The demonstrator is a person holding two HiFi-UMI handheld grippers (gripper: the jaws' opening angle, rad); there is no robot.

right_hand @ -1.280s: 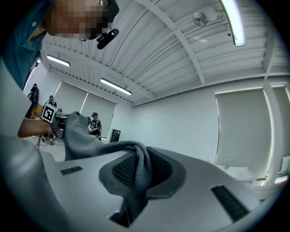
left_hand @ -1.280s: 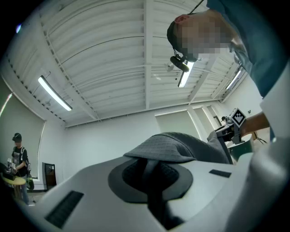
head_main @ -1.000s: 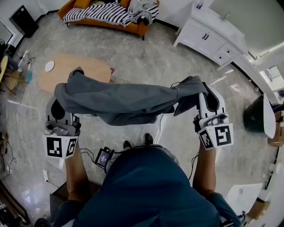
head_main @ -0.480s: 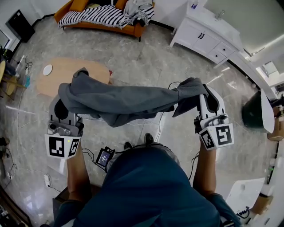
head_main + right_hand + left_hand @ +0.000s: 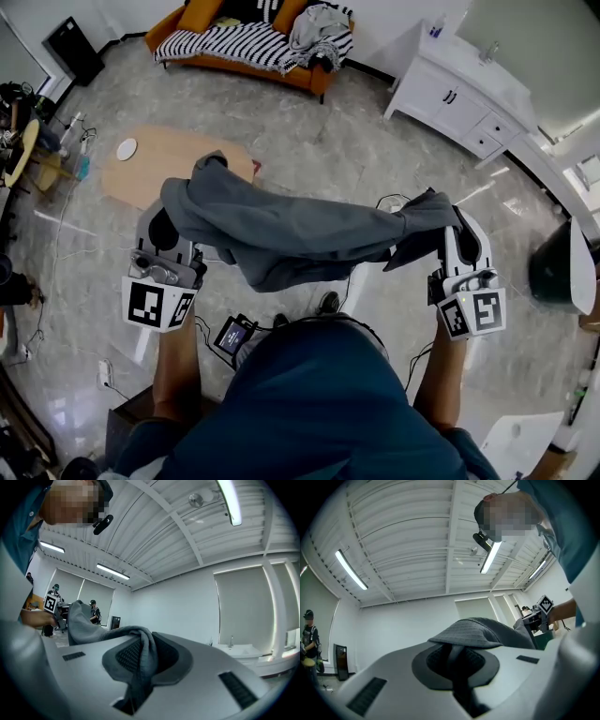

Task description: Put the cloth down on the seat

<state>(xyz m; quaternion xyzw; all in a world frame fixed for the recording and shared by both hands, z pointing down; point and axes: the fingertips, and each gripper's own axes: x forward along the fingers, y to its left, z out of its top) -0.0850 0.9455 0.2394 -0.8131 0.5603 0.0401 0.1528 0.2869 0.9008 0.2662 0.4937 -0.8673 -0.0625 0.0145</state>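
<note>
A grey cloth (image 5: 300, 230) hangs in the air, stretched between the two grippers in front of the person's chest. It sags a little in the middle above the marble floor (image 5: 309, 141).

The head view alone shows this whole span. The left gripper (image 5: 169, 230) holds one bunched end, which stands up over its jaws, and the right gripper (image 5: 459, 234) holds the other end. Only this view shows the orange sofa (image 5: 253, 56) with a striped throw, well apart from the cloth at the far side of the floor. A low wooden counter (image 5: 169, 164) lies between them, and the cloth's left end overlaps its near edge in the picture. A white cabinet (image 5: 459, 89) stands off to the right.

The head view hides the grip itself, which the gripper views show. In the left gripper view the jaws of the left gripper (image 5: 452, 656) are pressed together on a thin fold of the cloth (image 5: 478, 632), which mushrooms above them. The right gripper's marker cube (image 5: 544, 605) shows at the far end.

In the right gripper view the jaws of the right gripper (image 5: 140, 665) are clamped on a thicker twisted rope of the cloth (image 5: 143, 641), which trails left towards the left gripper's marker cube (image 5: 50, 603). Both gripper views point up at a white ribbed ceiling with strip lights and show bystanders by the walls.
</note>
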